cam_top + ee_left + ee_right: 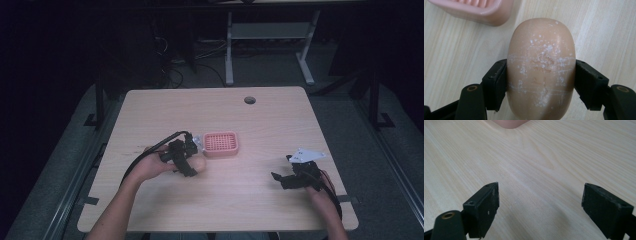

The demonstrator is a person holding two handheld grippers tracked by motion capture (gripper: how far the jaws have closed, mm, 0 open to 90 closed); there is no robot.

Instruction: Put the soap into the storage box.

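Observation:
A peach, oval bar of soap (pixel 541 50), flecked with white crumbs, sits between the black jaws of my left gripper (pixel 541 85), which is shut on its sides just above the wooden table. In the high view this gripper (pixel 192 168) and the soap (pixel 200 165) are left of centre. Just beyond them lies a pink ridged soap dish (pixel 220 143). One corner of that dish (pixel 474 11) shows at the top left of the left gripper view. My right gripper (pixel 281 167) hovers low over bare wood at the right, open and empty (pixel 540 207). A pink dish corner (pixel 510 123) peeks in at the top.
The light wooden table (pixel 250 210) has a round cable hole (pixel 249 100) near its far edge. Behind it, on a dark floor, stand the white legs of another desk (pixel 229 50) and some cables.

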